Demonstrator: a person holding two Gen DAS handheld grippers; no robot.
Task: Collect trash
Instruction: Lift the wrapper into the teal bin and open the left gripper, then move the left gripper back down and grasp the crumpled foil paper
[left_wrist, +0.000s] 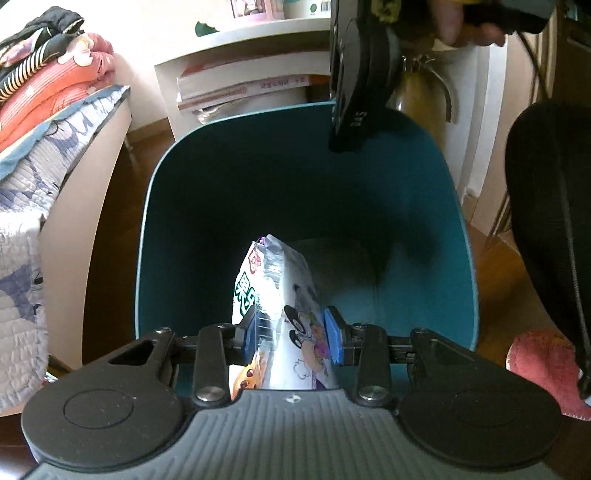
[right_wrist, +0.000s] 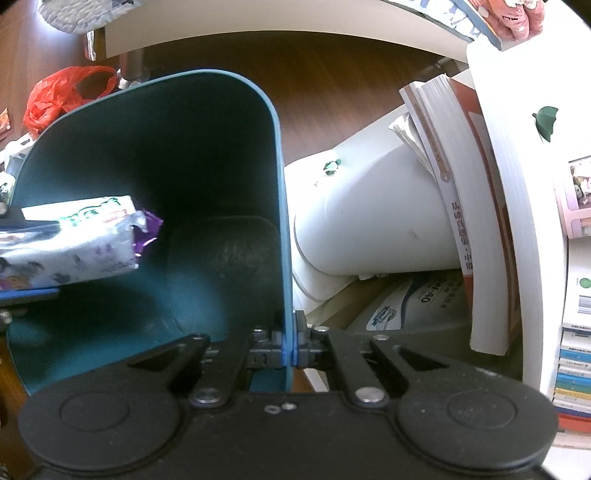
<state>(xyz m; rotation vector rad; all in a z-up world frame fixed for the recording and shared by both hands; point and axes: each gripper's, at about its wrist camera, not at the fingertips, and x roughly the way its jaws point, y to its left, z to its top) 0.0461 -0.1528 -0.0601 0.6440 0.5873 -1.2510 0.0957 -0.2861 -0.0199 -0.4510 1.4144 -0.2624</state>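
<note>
Wooden floor (right_wrist: 332, 74) lay under a teal bin (left_wrist: 184, 221); the right gripper (right_wrist: 289, 343) pinched its rim; the left gripper (left_wrist: 290, 336) clasped a snack packet (left_wrist: 273, 295) over the empty bin, unreleased; a red bag (right_wrist: 55, 96) waited beyond.

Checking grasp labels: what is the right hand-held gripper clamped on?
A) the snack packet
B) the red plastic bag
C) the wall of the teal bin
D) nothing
C: the right hand-held gripper has its pads shut on the wall of the teal bin, while the snack packet sits in the left hand-held gripper.
</note>
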